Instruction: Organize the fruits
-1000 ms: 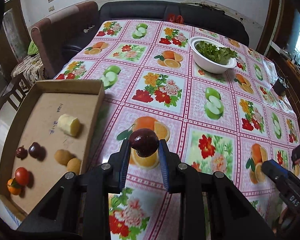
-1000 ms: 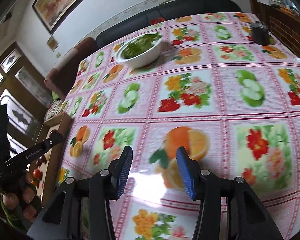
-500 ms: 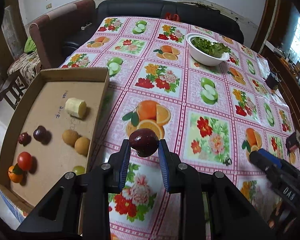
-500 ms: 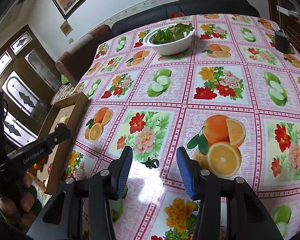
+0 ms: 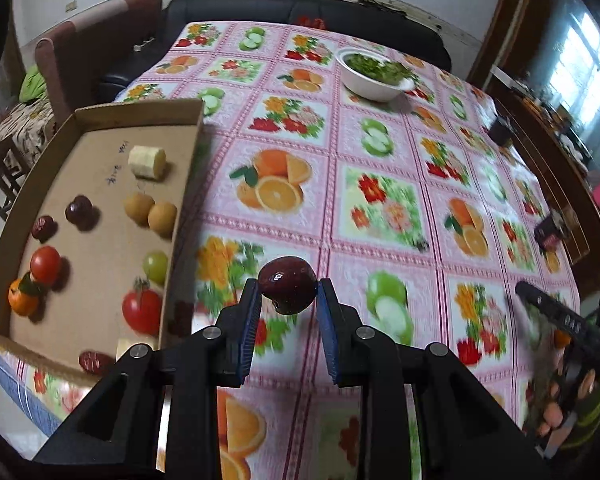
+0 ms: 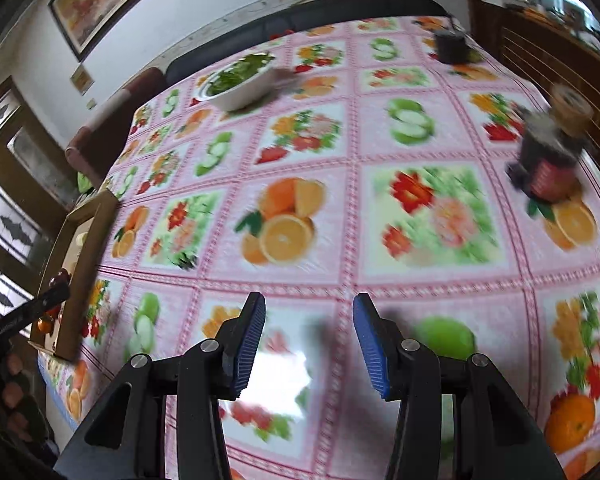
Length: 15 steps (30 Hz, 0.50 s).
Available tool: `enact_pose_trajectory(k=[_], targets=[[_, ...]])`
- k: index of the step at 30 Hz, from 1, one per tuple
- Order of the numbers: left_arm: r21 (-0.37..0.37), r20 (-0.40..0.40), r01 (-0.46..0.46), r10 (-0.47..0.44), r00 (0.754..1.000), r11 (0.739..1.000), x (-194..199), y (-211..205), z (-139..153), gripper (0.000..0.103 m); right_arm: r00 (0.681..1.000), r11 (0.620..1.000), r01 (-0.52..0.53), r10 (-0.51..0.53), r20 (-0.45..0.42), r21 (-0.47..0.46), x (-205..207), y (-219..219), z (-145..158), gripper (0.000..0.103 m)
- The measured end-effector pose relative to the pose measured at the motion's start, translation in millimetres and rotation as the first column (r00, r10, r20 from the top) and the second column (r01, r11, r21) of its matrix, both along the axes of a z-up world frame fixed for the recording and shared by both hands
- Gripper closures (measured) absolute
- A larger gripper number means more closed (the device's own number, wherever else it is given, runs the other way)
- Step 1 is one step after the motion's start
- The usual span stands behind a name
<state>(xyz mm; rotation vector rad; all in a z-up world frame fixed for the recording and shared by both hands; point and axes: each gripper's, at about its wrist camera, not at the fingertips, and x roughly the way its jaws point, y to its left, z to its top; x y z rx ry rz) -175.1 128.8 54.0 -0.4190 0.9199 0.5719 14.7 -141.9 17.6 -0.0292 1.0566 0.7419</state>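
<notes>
My left gripper (image 5: 287, 285) is shut on a dark red round fruit (image 5: 287, 294), held above the tablecloth just right of the cardboard tray (image 5: 100, 120). The tray holds a banana piece (image 5: 147, 162), two dark fruits (image 5: 79, 209), two tan round fruits (image 5: 139, 206), red tomatoes (image 5: 142, 310), an orange (image 5: 23, 300) and a green grape (image 5: 156, 266). My right gripper (image 6: 309, 320) is open over the cloth with nothing between its blue pads. The right wrist view shows the tray (image 6: 80, 240) far left, with the left gripper (image 6: 40, 308) beside it.
A white bowl of greens (image 5: 374, 76) stands at the back of the table. A dark jar with a tan lid (image 6: 552, 152) sits at the right, and a dark cup (image 6: 452, 46) stands further back. A sofa runs behind the table. The fruit-print tablecloth (image 5: 380, 208) covers everything.
The left gripper drew back toward the near table edge with the fruit still held, so more of the tray's near end shows. The right gripper swung rightward and the jar came into view.
</notes>
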Motion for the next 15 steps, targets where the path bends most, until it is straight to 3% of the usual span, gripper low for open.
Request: enact_pose_trajectory(k=[9,15], targets=[[-0.021,-0.04,0.137,-0.138,0.99,0.99,-8.9,-44.6,-15.6,0.077,0.998,0.998,0.063,-0.063,-0.019,0.001,-5.9,-35.5,-10.6,0.056],[-0.026,-0.031,0.183,-0.184,0.982,0.983,-6.7,-60.5,-15.1,0.077,0.991,0.991,0.133,-0.132,0.008,-0.016,-1.9,-58.8,-6.0,0.055]])
